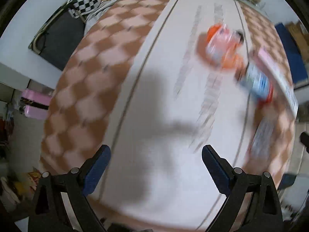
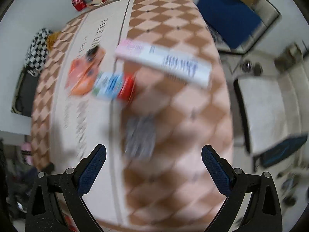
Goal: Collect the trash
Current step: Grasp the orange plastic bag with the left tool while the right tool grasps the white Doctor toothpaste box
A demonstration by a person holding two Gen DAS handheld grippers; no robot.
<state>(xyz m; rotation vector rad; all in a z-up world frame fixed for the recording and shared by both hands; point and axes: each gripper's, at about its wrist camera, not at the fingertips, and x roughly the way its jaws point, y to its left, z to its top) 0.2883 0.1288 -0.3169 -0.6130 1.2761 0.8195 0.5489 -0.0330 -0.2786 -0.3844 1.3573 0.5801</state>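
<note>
**Both grippers open above the surface; trash items lie ahead**

Left gripper (image 1: 155,155): blue-padded fingers spread wide, nothing between them; it hangs over the white centre strip of the surface (image 1: 154,100), which is covered by a cloth with a brown-and-peach chequered pattern on both sides of the strip; a dark shadow falls on the strip just ahead of the fingers.

Right gripper (image 2: 153,155): fingers likewise spread wide and holding nothing; it hangs over the chequered part of the surface (image 2: 193,135).

Trash items, all motion-blurred:
- flat orange plastic wrapper (image 2: 85,75) lying on the white strip; in the left view it (image 1: 222,48) sits ahead and to the right of the fingers;
- small white-and-blue carton with a red end (image 2: 114,87), just beside the orange wrapper, at the dark border line of the strip; also visible in the left view (image 1: 258,83);
- long pink-and-white cardboard box (image 2: 164,63) with printed text, on the chequered area, near the carton;
- grey crumpled wrapper (image 2: 141,135), nearest to the right gripper, just ahead of its left finger; detail cannot be resolved.
</note>
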